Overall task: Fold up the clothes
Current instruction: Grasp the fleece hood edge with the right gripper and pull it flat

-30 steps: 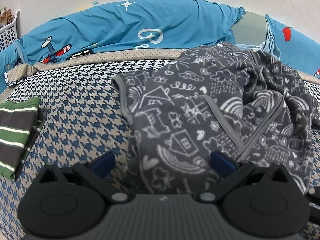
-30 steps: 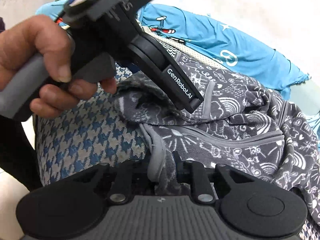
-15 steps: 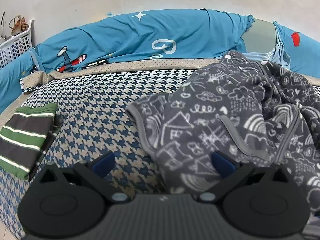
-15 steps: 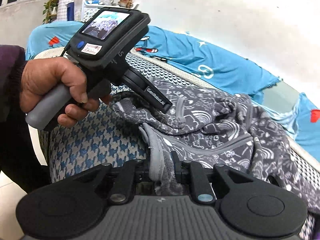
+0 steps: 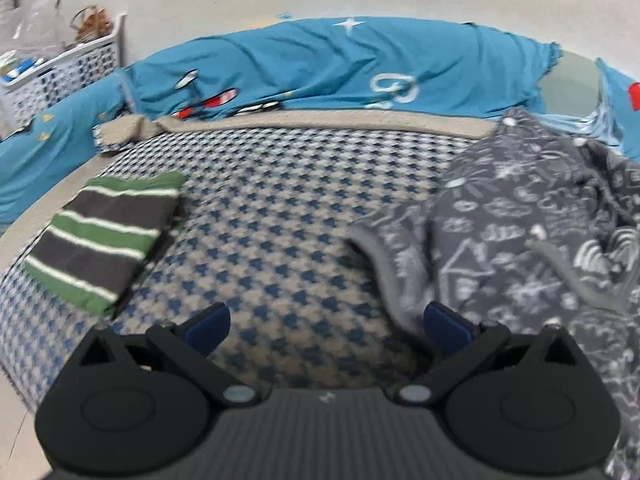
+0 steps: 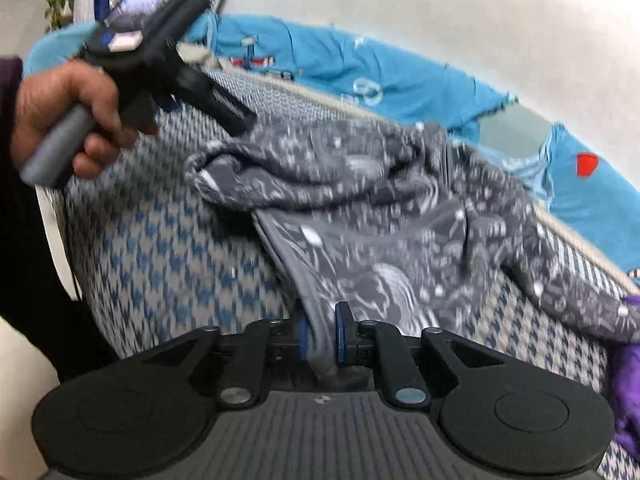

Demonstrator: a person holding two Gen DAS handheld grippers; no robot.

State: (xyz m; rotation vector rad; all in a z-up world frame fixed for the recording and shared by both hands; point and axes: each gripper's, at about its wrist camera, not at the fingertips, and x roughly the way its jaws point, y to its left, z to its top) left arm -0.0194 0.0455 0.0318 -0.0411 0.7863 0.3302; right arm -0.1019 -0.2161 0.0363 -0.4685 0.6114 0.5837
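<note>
While your right gripper pinches the grey trimmed edge of the doodle-print fleece garment, your left gripper hangs above the houndstooth bed cover with its jaws spread and nothing between them. That garment lies rumpled on the right of the bed, one end trailing toward the blue bedding. A striped green garment sits folded at the left. You appear to be drawing the fleece out flat; the next move calls for the free gripper to take a second edge.
</note>
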